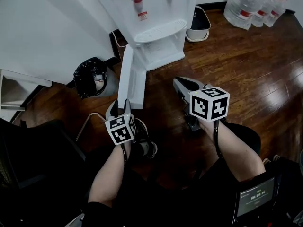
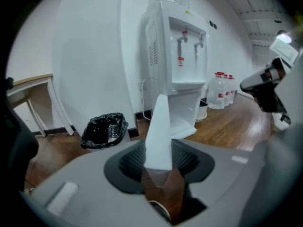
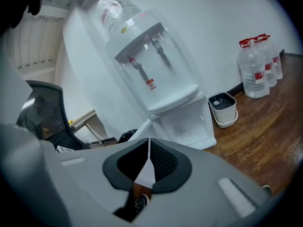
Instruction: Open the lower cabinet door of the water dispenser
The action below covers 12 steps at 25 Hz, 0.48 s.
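Note:
The white water dispenser stands against the wall. Its lower cabinet door is swung wide open to the left, and the white inside of the cabinet shows. My left gripper sits at the door's free edge, low down. The edge runs between the two pads, which close on it. My right gripper hangs to the right of the door, away from the dispenser. It is shut, with nothing between its pads.
A black bin bag lies by the wall left of the door, beside a small table. A white bucket and several water bottles stand right of the dispenser. A black chair is at my near left.

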Each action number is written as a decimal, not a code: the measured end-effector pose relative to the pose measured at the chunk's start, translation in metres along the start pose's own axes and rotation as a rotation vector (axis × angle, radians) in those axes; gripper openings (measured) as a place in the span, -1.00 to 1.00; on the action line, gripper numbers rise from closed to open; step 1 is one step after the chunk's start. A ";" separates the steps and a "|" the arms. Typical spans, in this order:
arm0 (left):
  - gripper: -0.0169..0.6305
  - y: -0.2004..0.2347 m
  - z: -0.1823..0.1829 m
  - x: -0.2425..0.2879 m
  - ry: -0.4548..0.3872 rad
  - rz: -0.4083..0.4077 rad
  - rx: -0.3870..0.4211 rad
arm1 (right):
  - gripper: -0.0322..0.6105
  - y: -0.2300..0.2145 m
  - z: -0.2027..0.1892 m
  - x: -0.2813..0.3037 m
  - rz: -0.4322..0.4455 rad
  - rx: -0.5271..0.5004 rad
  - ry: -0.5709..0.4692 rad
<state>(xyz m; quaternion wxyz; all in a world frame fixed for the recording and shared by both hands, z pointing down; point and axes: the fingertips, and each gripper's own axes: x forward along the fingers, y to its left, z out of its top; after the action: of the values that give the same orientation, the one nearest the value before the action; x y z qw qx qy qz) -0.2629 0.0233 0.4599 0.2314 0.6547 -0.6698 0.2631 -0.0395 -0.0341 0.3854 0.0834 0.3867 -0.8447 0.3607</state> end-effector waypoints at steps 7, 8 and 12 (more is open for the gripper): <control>-0.28 0.041 0.005 0.007 -0.006 0.121 -0.017 | -0.85 -0.008 -0.011 -0.005 -0.009 0.024 0.017; -0.28 0.049 0.006 0.008 -0.007 0.145 -0.023 | -0.85 -0.008 -0.011 -0.005 -0.005 0.028 0.016; -0.28 0.082 0.008 0.012 -0.013 0.236 -0.045 | -0.85 -0.001 -0.012 -0.003 0.023 0.041 0.014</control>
<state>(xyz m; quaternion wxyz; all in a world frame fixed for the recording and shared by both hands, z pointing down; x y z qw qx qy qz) -0.3447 0.0095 0.4581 0.2093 0.5676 -0.7494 0.2692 -0.0380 -0.0253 0.3933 0.0771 0.3759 -0.8409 0.3816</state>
